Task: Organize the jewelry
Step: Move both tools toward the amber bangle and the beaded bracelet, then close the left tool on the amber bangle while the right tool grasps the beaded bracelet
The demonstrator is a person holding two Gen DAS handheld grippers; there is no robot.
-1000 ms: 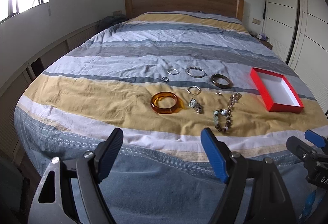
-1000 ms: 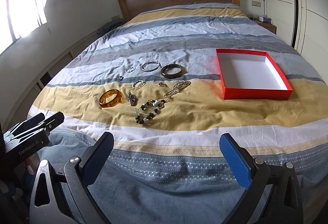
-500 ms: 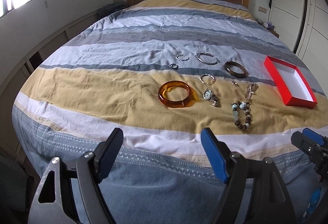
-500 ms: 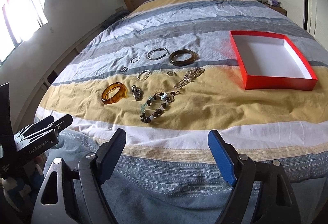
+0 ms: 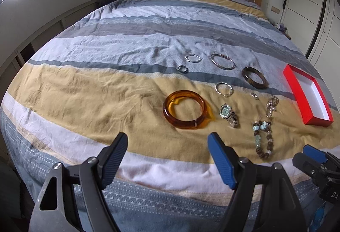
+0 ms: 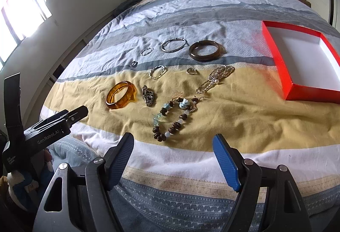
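On the striped bedspread (image 5: 89, 91) the jewelry is lying spread across the yellow and grey bands, and both tools are hanging above the near edge of the bed, touching none of it. The left gripper (image 5: 167, 147) is standing open with nothing between its jaws, pointing toward the amber bangle (image 5: 184, 112), the leftmost large piece. Just right of the bangle a wristwatch (image 5: 228, 114) is resting, with a small silver ring (image 5: 183, 69), a twisted silver bangle (image 5: 193, 58) and a thin silver bangle (image 5: 223, 61) sitting farther back. Nearer the middle, a beaded bracelet (image 6: 172, 119) is lying closest to the right gripper (image 6: 173, 147), whose jaws have just been closing a little yet are still gaping wide, empty. Behind the beads a dark brown bangle (image 6: 205, 50) and a pearl-and-chain piece (image 6: 216, 78) are lying apart. Farthest right, the red box (image 6: 282, 74) is sitting open, its white inside bare.
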